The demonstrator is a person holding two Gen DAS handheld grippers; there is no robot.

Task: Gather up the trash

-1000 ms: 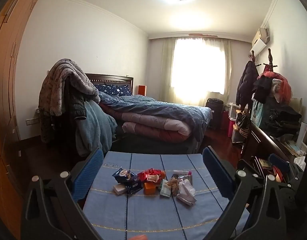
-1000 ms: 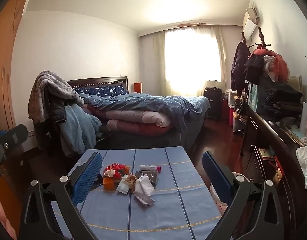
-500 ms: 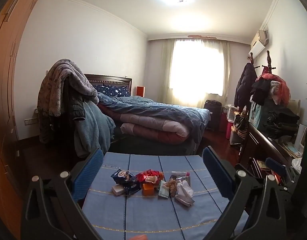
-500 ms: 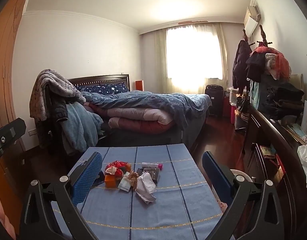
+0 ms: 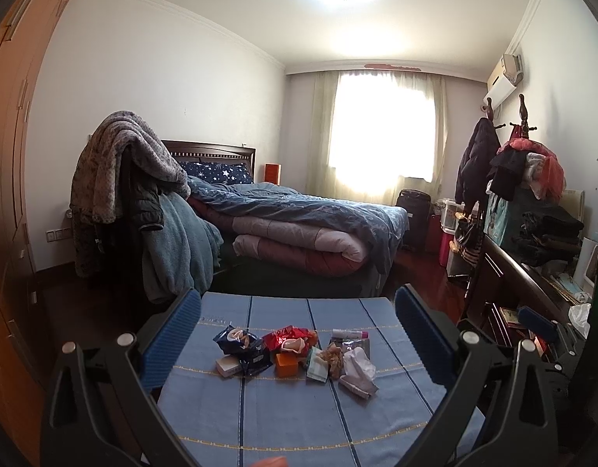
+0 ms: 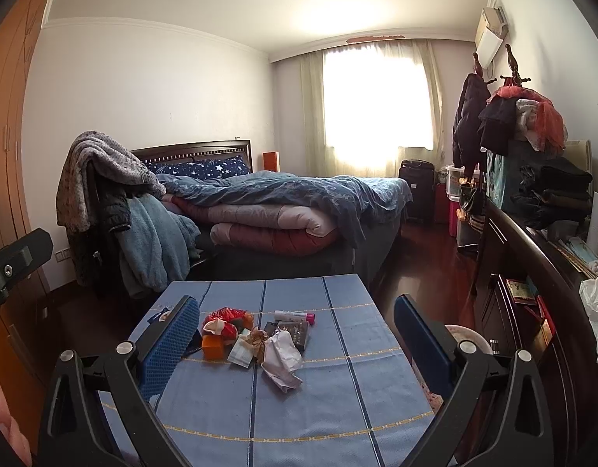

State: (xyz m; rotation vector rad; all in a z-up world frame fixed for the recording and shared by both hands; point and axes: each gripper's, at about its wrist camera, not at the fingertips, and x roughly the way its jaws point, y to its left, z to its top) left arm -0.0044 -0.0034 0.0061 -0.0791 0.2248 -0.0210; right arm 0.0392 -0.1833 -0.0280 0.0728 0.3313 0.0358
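Bedroom clutter lies all round, a bed (image 5: 299, 225) behind, but the work sits on the blue striped table (image 5: 299, 420), where a small heap of trash (image 5: 295, 354) is bunched near the middle. Both grippers hover short of it: the left gripper (image 5: 297, 334) stands wide and empty, the heap framed between its blue pads, and the right gripper (image 6: 297, 334) is equally wide and empty, with the heap toward its left finger.

All of it looks light. A dark snack bag (image 5: 240, 344) and a red wrapper (image 5: 289, 338) are probably crinkly film, slippery and springy; a pinch on a folded edge or a puffed corner should hold better than one on a flat face. An orange box (image 5: 286, 364) and a pale box (image 5: 228, 366) seem stiff enough to take squarely across their sides. White tissue (image 6: 281, 354) is soft and will crush to nothing, so it wants a deep bite into the bulk. A small tube (image 6: 295, 316) with a pink cap may roll; across its middle is the safe hold. Pieces touch and overlap, so lifting one may drag a neighbour. No bin is clearly in view in either picture.
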